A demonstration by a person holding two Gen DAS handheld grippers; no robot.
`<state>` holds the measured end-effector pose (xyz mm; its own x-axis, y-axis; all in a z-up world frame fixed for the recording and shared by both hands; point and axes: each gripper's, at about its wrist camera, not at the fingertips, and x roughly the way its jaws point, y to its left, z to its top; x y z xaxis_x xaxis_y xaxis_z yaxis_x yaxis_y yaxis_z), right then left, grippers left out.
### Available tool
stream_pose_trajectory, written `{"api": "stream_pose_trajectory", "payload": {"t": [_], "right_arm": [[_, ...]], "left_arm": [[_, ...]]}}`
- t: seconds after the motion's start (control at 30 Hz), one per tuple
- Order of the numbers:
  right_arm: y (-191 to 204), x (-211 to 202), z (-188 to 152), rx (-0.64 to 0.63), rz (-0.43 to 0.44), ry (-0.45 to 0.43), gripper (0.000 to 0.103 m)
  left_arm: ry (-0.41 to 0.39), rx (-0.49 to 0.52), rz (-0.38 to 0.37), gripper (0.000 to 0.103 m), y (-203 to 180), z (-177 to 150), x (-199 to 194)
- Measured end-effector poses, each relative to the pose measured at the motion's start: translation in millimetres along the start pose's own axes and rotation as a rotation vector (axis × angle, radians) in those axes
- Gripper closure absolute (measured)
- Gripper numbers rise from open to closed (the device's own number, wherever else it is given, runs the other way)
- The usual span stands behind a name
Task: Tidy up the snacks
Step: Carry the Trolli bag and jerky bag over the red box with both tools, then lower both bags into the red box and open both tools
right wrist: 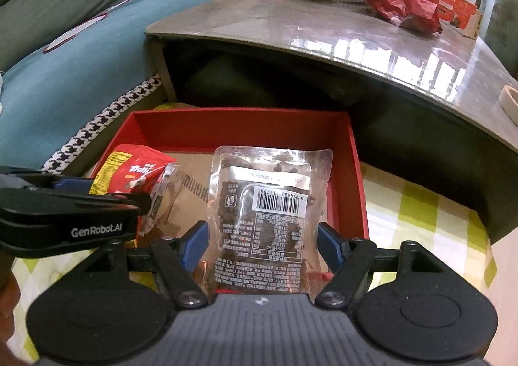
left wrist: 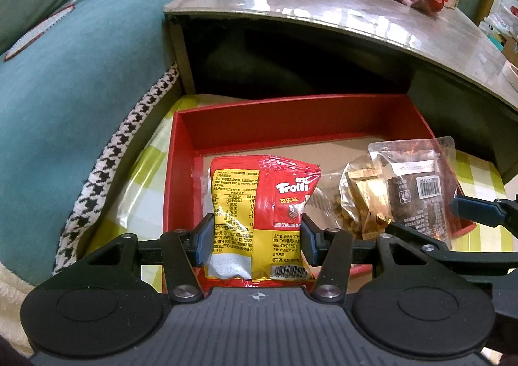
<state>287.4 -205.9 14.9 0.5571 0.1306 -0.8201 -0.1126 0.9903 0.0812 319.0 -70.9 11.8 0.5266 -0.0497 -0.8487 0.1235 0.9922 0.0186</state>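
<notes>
A red box (left wrist: pixel 181 152) sits on green-and-white checked cloth (right wrist: pixel 421 223), beside black-and-white houndstooth trim (left wrist: pixel 106 171).

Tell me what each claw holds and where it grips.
Left claw grips the red-and-yellow Trolli bag by its lower side edges. Right claw grips the clear pouch of dark snacks by its lower sides, over the red box.

Box (left wrist: pixel 323 113) before table (left wrist: pixel 323 16) (fruit atop)
</notes>
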Motion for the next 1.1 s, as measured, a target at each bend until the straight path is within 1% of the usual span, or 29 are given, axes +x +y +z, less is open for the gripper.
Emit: {"api": "stream_pose_trajectory", "payload": {"t": [0.43,0.57,0.67,0.83,1.1], "right_arm": [[-3.6,30.2,11.9,-0.009,0.007,0.006,0.025],[-6.2,41.5,13.8,0.002,0.005,-0.008,0.025],[-8.7,52.0,13.9,0.007,-0.012,-0.007,0.021],[-13.9,59.0,12.5,-0.004,-0.012,-0.033,0.013],[-15.5,59.6,9.1,-0.033,-0.005,-0.049,0.011]], "left_arm": [[0.009,-0.033,0.035,0.043,1.1,10.3,22.6],[-0.003,-0.01,0.059,0.042,-3.7,11.7,26.0],[-0.002,0.007,0.082,0.04,-7.2,10.8,30.7],[0.006,-0.001,0.094,0.036,-7.4,10.5,32.6],[0.023,-0.038,0.084,0.029,-0.5,6.4,35.6]]}}
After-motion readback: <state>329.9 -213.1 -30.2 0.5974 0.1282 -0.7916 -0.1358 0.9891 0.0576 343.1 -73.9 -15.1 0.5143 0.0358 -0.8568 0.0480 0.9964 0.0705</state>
